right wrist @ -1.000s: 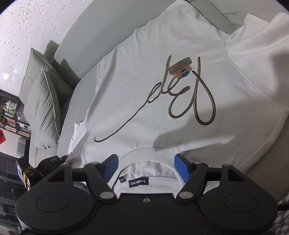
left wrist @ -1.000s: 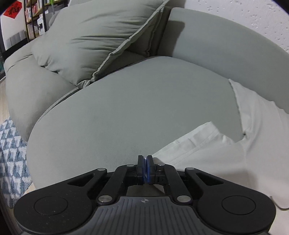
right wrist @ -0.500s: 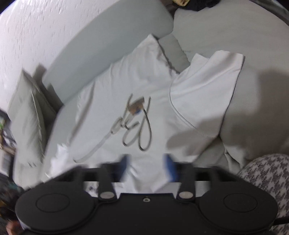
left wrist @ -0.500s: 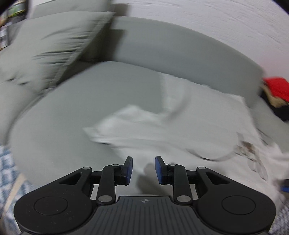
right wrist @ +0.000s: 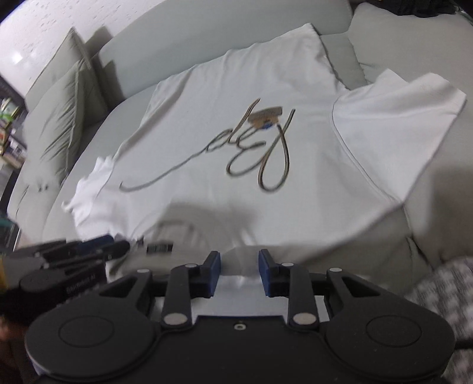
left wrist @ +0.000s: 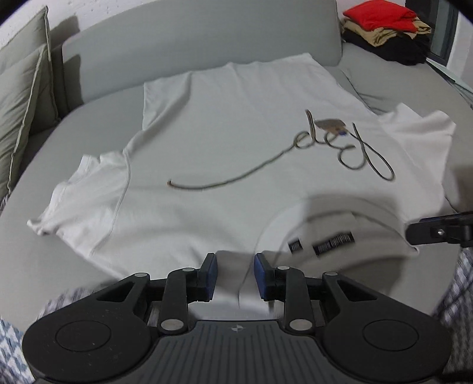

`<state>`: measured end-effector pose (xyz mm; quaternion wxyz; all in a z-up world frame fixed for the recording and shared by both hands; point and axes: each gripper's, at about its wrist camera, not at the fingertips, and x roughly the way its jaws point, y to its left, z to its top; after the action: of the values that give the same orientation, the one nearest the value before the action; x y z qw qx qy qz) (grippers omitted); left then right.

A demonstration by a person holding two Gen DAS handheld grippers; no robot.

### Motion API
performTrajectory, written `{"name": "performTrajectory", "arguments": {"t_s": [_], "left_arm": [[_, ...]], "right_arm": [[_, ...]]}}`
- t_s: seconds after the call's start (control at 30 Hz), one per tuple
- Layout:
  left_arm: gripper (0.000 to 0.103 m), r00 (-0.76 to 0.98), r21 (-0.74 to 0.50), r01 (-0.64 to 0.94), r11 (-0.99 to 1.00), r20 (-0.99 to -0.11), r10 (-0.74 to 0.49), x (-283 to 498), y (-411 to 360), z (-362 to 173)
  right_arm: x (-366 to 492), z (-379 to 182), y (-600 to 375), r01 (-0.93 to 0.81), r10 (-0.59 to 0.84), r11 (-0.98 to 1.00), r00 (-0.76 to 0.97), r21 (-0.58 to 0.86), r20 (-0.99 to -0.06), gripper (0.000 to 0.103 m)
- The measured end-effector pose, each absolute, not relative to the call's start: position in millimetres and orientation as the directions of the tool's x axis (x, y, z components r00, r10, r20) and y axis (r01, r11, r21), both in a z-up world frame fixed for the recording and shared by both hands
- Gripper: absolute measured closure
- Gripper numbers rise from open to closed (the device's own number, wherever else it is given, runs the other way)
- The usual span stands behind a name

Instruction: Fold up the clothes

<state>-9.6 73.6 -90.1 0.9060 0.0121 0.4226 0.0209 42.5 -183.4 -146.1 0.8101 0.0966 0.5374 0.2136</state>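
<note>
A white T-shirt (left wrist: pixel 236 141) with a gold script print lies spread flat, front up, on the grey sofa seat; it also shows in the right wrist view (right wrist: pixel 236 153). Its collar with black labels (left wrist: pixel 322 245) faces me. My left gripper (left wrist: pixel 235 276) is open, with the shirt's near shoulder edge between its blue pads. My right gripper (right wrist: pixel 239 273) is open over the shirt's near edge on the other side of the collar. The left gripper (right wrist: pixel 88 251) shows at the left in the right wrist view.
Grey cushions (left wrist: pixel 20 97) stand at the sofa's left. A stack of folded clothes with a red one on top (left wrist: pixel 384 26) sits at the back right. The sofa backrest (left wrist: pixel 207 38) runs behind the shirt. A patterned rug (left wrist: pixel 9 348) lies below.
My left gripper let go of the left sleeve, opened, and swung right to the collar side. My right gripper narrowed its opening and shifted along the shirt's near edge.
</note>
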Motion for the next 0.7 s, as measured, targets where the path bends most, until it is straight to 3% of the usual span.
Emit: {"name": "performTrajectory", "arguments": {"t_s": [0.13,0.27,0.47,0.53,0.6,0.7], "left_arm": [[0.077,0.655,0.056,-0.014,0.998,-0.754,0.051,-23.1,75.6,-77.1],[0.077,0.668,0.073,0.0,0.997,-0.742,0.054,-36.6,77.7,-64.1],[0.074,0.765,-0.001,-0.045,0.999,-0.643,0.034,-9.9,108.0,-8.7],[0.07,0.795,-0.028,-0.058,0.998,-0.606,0.029,-0.4,118.4,10.2],[0.069,0.807,-0.045,-0.07,0.997,-0.59,0.03,14.7,128.0,18.7],[0.069,0.767,-0.072,-0.093,0.993,-0.642,0.025,56.1,145.2,-3.8]], "right_arm": [[31.5,-140.6,-185.3,-0.251,0.434,0.895,0.292,0.369,-0.852,0.075],[39.7,-102.4,-196.9,-0.241,0.494,0.869,0.363,0.433,-0.79,0.073],[66.3,-17.4,-211.0,-0.262,0.578,0.81,0.509,0.525,-0.638,0.049],[79.3,1.8,-214.4,-0.268,0.595,0.793,0.533,0.547,-0.602,0.029],[97.0,11.3,-215.4,-0.272,0.608,0.78,0.544,0.564,-0.578,0.026],[135.9,-4.0,-215.0,-0.226,0.578,0.798,0.551,0.559,-0.602,0.026]]}}
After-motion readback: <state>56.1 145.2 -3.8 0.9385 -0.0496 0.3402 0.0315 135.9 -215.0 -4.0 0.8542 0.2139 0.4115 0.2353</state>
